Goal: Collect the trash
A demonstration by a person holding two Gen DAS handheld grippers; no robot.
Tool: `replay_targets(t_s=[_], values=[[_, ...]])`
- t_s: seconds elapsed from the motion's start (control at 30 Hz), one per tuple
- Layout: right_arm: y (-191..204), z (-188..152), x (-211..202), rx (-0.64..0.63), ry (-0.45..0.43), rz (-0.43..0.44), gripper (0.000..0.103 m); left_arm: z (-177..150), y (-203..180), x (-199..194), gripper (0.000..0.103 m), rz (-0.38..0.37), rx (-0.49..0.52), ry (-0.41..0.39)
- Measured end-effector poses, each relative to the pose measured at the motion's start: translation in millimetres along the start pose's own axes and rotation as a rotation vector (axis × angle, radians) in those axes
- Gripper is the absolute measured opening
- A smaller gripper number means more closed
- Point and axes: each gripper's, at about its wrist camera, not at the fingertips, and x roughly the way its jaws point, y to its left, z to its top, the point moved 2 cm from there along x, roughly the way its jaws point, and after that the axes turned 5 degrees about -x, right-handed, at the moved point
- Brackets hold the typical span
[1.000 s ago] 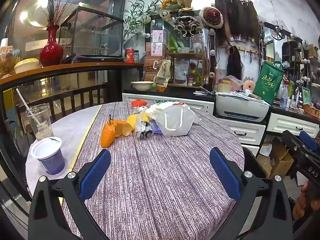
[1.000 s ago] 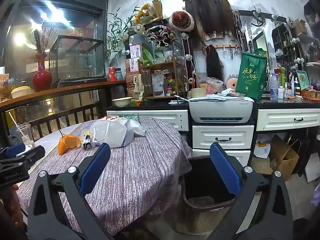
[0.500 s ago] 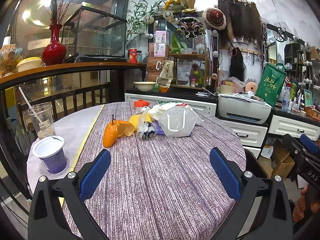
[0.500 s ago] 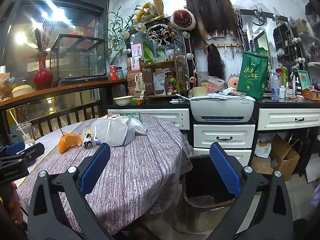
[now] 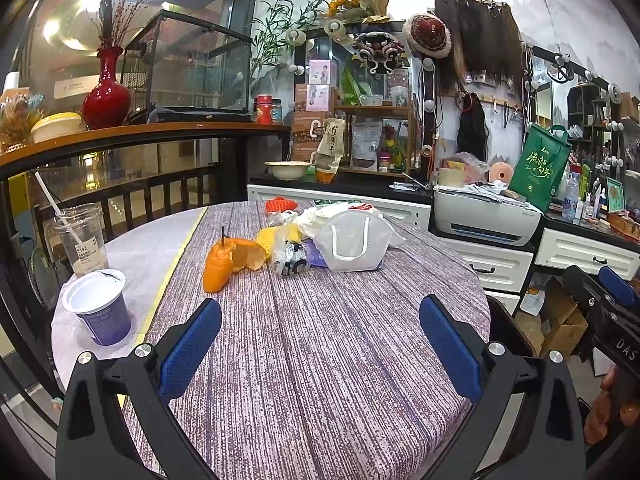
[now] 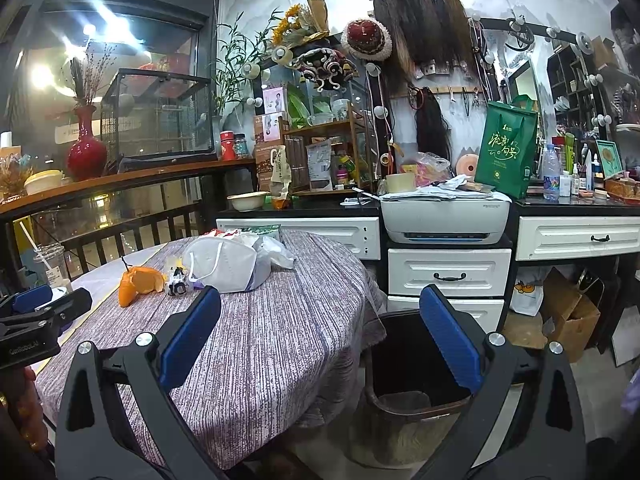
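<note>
Trash lies in a heap at the far side of the round table (image 5: 320, 360): orange peel (image 5: 224, 260), a crumpled wrapper (image 5: 290, 258), a white face mask (image 5: 352, 242) and white tissues (image 5: 320, 216). A purple yogurt cup (image 5: 100, 306) and a clear plastic cup with a straw (image 5: 82, 242) stand at the table's left edge. My left gripper (image 5: 320, 344) hovers open over the near cloth, holding nothing. My right gripper (image 6: 320, 336) is open too, between the table edge and a dark trash bin (image 6: 404, 396) on the floor. The same heap shows in the right wrist view, with the mask (image 6: 224, 264) and peel (image 6: 140, 282).
White drawers (image 6: 448, 276) with a printer (image 6: 444, 214) on top stand behind the bin. A cardboard box (image 6: 568, 316) sits on the floor at right. A dark railing and a shelf with a red vase (image 5: 106, 94) run along the left.
Both views have shifted only slightly, drifting a little closer to the table. Both grippers stay open, and the trash on the table has not moved.
</note>
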Motion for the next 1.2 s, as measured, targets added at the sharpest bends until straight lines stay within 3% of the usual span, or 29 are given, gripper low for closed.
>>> replay_targets(t_s=[1.2], values=[[1.4, -2.7, 0.3, 0.000, 0.007, 0.001, 0.098, -3.3, 5.5, 5.1, 0.098, 0.004, -0.010, 0.017]])
